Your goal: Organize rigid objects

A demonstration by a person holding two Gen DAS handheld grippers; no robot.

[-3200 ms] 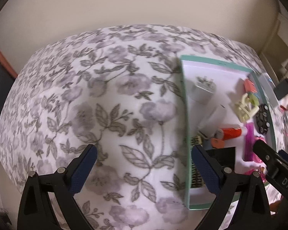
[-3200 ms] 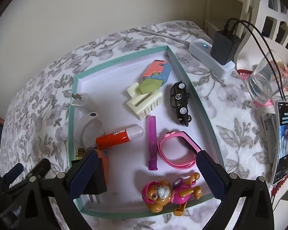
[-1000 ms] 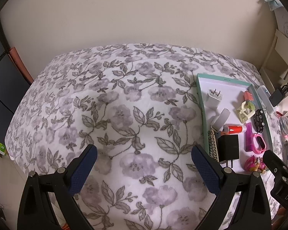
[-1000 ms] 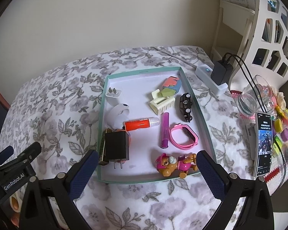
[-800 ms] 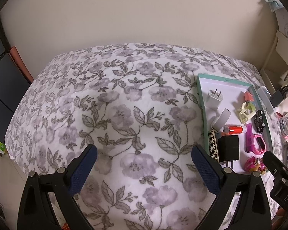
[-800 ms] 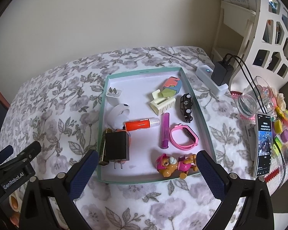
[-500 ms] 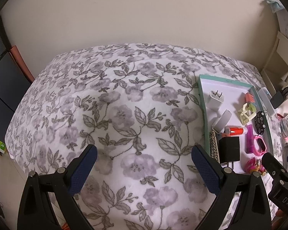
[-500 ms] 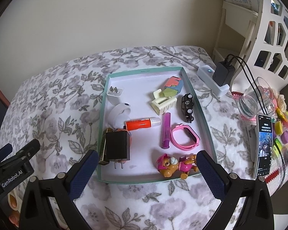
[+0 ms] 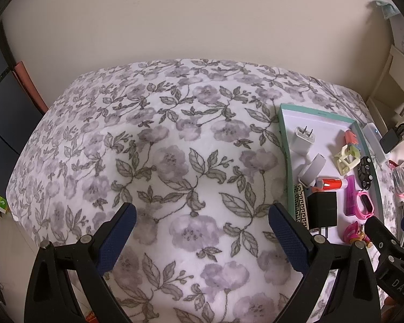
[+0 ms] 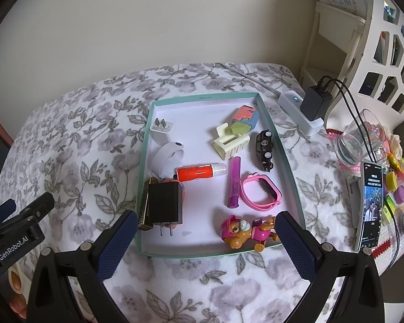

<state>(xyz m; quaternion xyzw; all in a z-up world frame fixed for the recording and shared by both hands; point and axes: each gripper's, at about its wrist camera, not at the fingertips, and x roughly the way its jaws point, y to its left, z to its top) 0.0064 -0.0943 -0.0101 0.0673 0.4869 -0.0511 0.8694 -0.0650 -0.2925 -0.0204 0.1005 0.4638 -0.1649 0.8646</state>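
Observation:
A teal-rimmed tray (image 10: 288,172) (image 9: 285,145) lies on the floral cloth and holds a black charger (image 10: 165,203) (image 9: 322,210), a white charger (image 10: 161,129), a white band (image 10: 168,158), an orange glue stick (image 10: 199,172), a purple tube (image 10: 234,183), a pink watch (image 10: 261,189), a black toy car (image 10: 264,146), a cream hair clip (image 10: 230,142) and a pup figure (image 10: 245,231). My right gripper (image 10: 206,238) hangs open above the tray's near edge, holding nothing. Over bare cloth left of the tray, my left gripper (image 9: 202,228) is open and empty.
Right of the tray are a white power strip (image 10: 301,110) with a black adapter and cables, a glass jar (image 10: 361,140), a lit phone (image 10: 370,204) and small colourful items. A white shelf (image 10: 377,40) stands at the far right. The cloth's left edge drops off.
Both grippers have pulled back and up from the tray since 3.2 s ago, so the tray looks smaller. In the last second almost nothing has moved. Both stay open.

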